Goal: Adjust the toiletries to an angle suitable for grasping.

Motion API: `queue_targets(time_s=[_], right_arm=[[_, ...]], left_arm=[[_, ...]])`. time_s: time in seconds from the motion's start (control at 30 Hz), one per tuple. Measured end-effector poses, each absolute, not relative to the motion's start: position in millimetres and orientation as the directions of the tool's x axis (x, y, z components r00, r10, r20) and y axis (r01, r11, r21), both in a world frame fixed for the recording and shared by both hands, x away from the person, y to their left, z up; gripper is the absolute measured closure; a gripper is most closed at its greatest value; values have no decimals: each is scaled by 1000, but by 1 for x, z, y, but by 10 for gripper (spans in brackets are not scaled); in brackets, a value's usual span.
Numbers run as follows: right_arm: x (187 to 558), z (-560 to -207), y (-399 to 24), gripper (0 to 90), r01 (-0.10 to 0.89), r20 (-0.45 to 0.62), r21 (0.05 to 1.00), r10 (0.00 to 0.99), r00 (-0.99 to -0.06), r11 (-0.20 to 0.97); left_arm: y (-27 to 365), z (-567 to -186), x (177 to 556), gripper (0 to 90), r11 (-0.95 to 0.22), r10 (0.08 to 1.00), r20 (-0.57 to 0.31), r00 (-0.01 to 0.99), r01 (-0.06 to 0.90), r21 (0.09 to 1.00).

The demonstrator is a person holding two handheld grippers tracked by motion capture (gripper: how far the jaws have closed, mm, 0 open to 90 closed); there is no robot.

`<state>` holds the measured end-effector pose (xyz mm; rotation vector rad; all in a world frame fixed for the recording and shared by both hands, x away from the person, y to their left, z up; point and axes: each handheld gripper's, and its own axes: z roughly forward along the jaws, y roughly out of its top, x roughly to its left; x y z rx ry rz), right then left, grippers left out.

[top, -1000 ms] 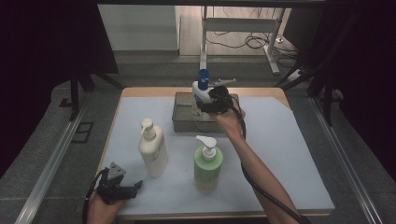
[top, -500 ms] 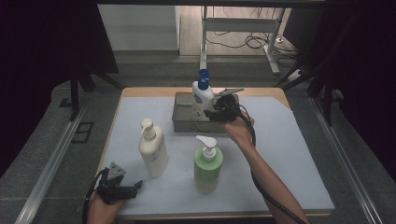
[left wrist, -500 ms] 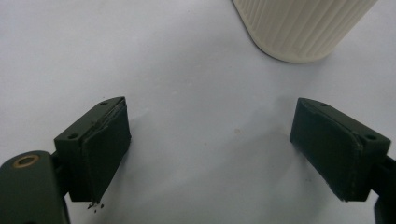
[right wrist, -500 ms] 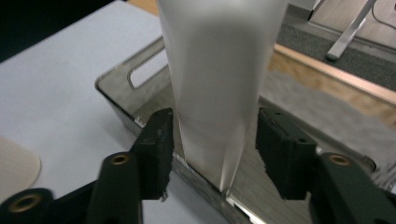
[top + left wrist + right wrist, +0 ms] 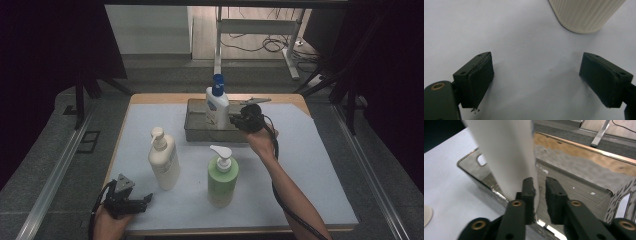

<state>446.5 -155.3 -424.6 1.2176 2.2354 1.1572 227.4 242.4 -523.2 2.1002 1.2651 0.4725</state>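
Pale blue sheeting covers the wooden surface [image 5: 320,165], with grey floor and cables beyond its far edge. At the near left corner the left tool [image 5: 131,204] rests on the sheet in a hand, its jaws spread wide with nothing between them; the left gripper view shows bare sheet between the pads and the ribbed base of the cream pump bottle [image 5: 584,15] just ahead. That cream pump bottle stands upright left of centre, and a green pump bottle [image 5: 223,179] stands upright near the middle, closer to the near edge. No writing can be read on either. At the far centre a metal tray [image 5: 196,131] holds a white bottle with a blue cap [image 5: 217,102], upright, with a blue label too small to read. The right tool [image 5: 239,120] sits just right of this bottle. Its jaws have just been closing and now stand nearly together beside the bottle's white wall, with nothing between the pads.
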Motion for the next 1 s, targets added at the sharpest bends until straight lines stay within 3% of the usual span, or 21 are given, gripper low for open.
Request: queue_targets(time_s=[0.13, 1.0], right_arm=[[455, -430, -154, 893, 545, 64, 785, 836, -545, 295], [480, -456, -133, 895, 585, 74, 755, 848, -525, 296]], left_arm=[[242, -523, 227, 123, -337, 881, -18, 474, 653, 678], [242, -523, 228, 123, -337, 880, -19, 474, 654, 677]])
